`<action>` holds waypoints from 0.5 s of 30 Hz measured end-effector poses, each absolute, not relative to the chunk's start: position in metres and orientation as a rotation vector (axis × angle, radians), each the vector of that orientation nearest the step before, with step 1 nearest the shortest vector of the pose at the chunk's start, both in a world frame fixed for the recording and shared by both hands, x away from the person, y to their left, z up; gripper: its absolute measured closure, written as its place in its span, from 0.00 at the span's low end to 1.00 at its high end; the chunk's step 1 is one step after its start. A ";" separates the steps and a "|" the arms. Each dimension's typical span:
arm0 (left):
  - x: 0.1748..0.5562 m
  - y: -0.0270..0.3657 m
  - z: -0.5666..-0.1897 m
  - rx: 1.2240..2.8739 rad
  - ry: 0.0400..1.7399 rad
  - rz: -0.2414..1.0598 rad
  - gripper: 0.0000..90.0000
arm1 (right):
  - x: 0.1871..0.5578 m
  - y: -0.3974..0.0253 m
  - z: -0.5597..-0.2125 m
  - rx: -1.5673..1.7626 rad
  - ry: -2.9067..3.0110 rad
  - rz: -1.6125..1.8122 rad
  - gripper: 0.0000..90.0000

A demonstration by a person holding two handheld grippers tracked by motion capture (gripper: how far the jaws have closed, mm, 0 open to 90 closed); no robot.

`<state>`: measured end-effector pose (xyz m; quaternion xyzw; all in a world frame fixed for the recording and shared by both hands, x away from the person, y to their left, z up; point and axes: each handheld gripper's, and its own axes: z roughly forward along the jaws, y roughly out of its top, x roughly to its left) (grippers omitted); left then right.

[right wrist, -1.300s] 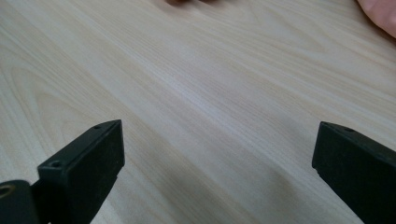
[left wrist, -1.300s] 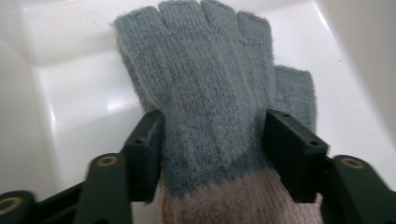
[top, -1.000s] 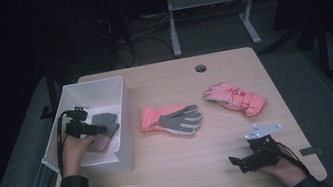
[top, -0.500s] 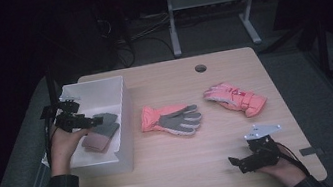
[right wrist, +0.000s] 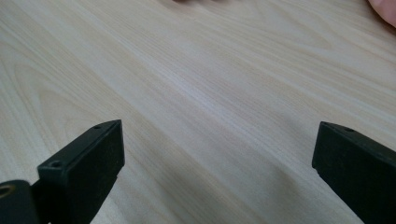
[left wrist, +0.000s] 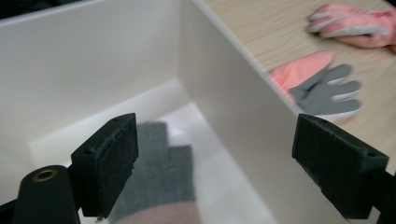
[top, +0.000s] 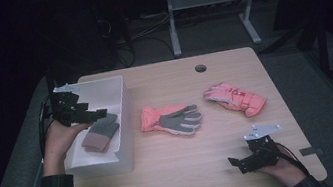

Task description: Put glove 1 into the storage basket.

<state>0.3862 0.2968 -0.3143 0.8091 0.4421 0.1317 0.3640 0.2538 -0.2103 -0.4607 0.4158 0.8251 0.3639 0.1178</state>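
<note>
My left gripper (top: 99, 115) hangs over the white bin (top: 114, 89), jaws spread wide with nothing between them. Below it the grey glove (left wrist: 163, 177) lies flat on the bin floor, its pinkish cuff toward me, though it looks blurred from the gripper's own camera. My right gripper (top: 233, 162) rests low over the table (right wrist: 210, 84) near my edge, jaws also wide apart. Two pink gloves (top: 171, 119) (top: 235, 99) lie mid-table.
</note>
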 end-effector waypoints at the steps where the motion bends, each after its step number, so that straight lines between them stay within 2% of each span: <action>1: 0.385 0.293 -0.311 2.080 1.123 0.335 0.16 | 0.254 -0.210 -0.461 1.214 2.414 1.064 0.02; 15: 0.370 0.240 -0.296 2.088 0.943 0.259 0.16 | 0.255 -0.211 -0.460 1.215 2.406 1.069 0.02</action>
